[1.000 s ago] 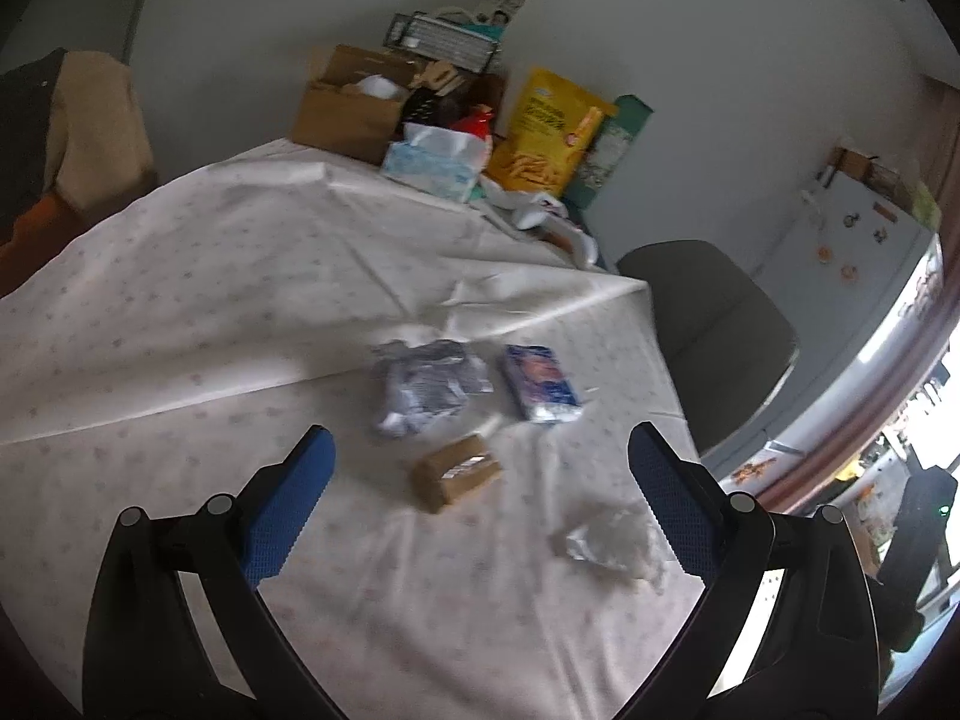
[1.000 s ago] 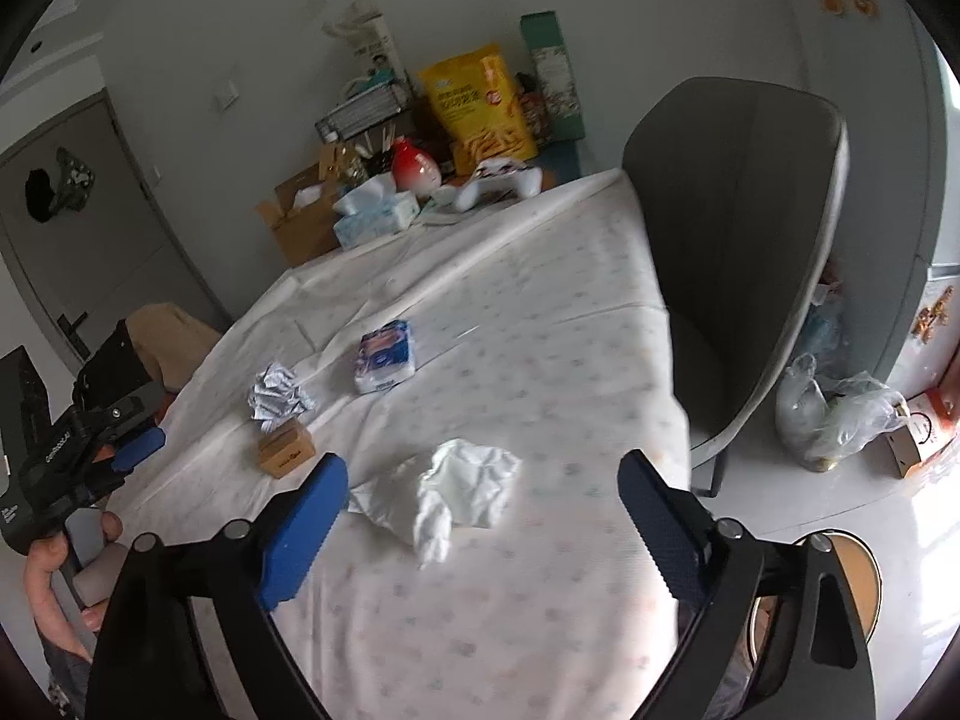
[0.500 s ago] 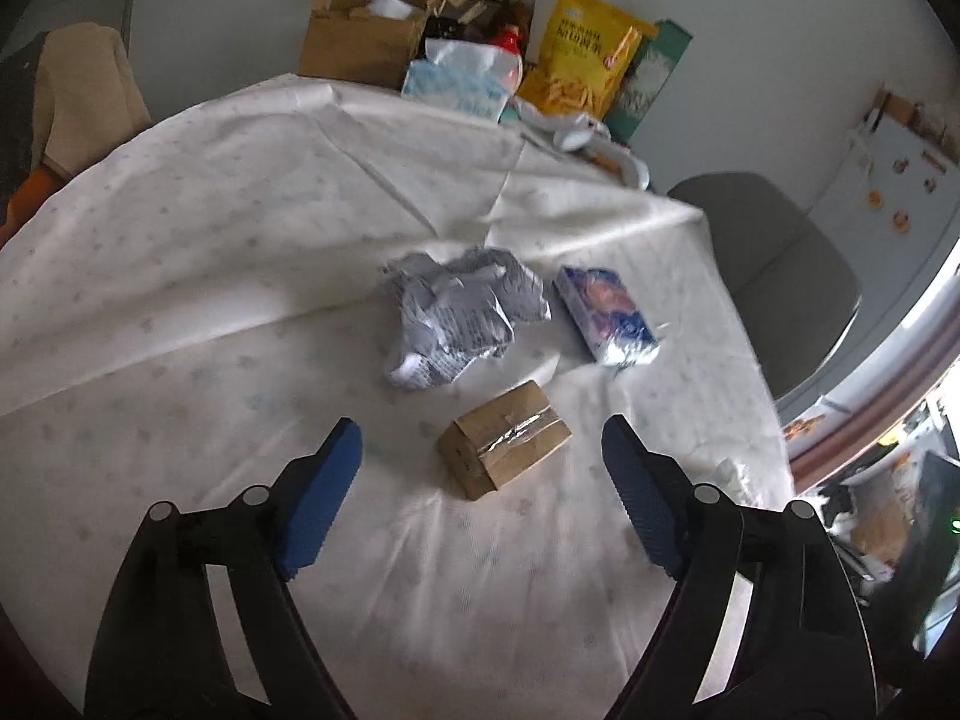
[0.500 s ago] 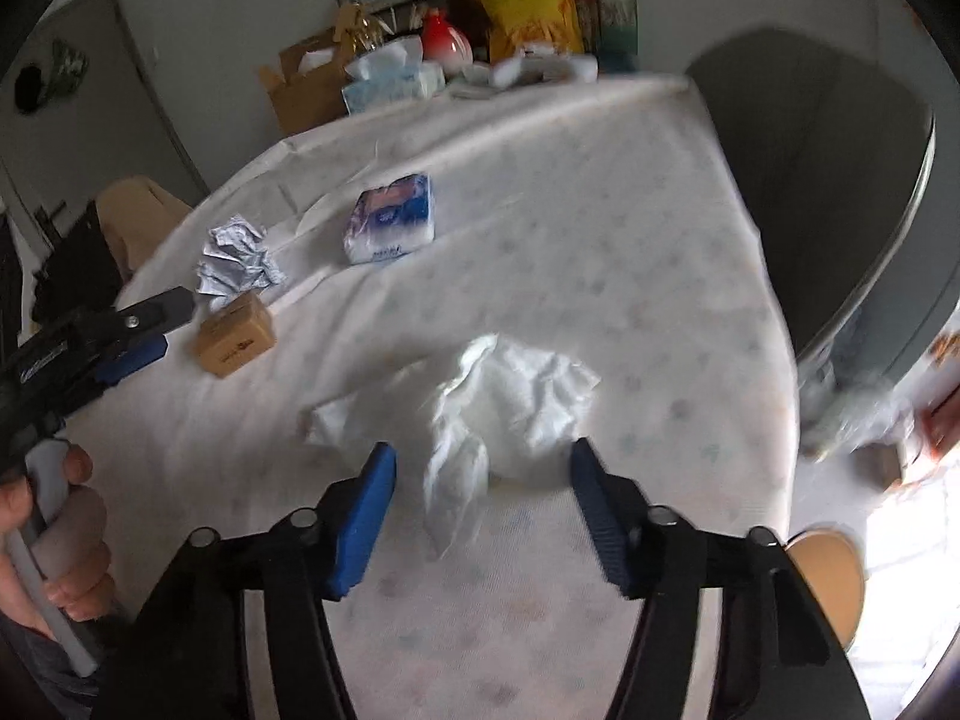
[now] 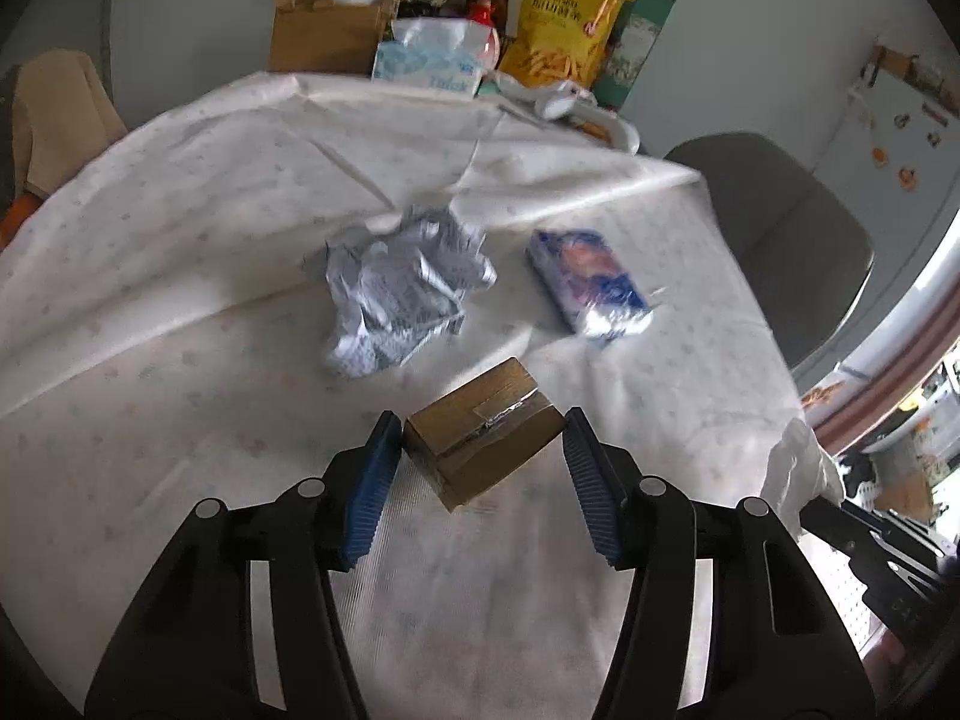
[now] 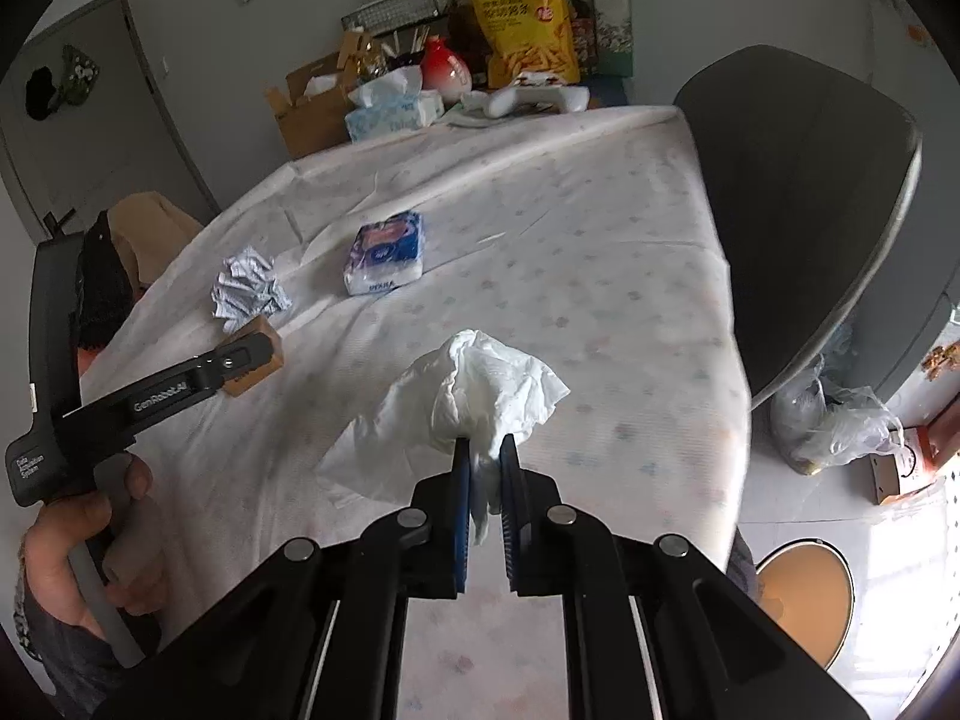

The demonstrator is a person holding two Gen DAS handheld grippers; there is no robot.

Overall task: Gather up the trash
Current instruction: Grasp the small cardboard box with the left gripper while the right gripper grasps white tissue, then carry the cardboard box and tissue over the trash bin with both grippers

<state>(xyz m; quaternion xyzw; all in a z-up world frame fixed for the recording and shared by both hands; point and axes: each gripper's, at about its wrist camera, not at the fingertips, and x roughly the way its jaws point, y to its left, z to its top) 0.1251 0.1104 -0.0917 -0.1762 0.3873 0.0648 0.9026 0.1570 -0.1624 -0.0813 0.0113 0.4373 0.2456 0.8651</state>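
Left gripper closing around small cardboard box at lower centre, long axis running lower-left to upper-right; right gripper closing, pinching white tissue at frame centre

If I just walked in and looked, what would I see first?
Probably the right gripper, its jaws closing on a crumpled white tissue near the table's front edge. Next, the left gripper, jaws closing around a small brown cardboard box that lies between them. Behind the box lie a crumpled paper ball and a blue tissue pack.
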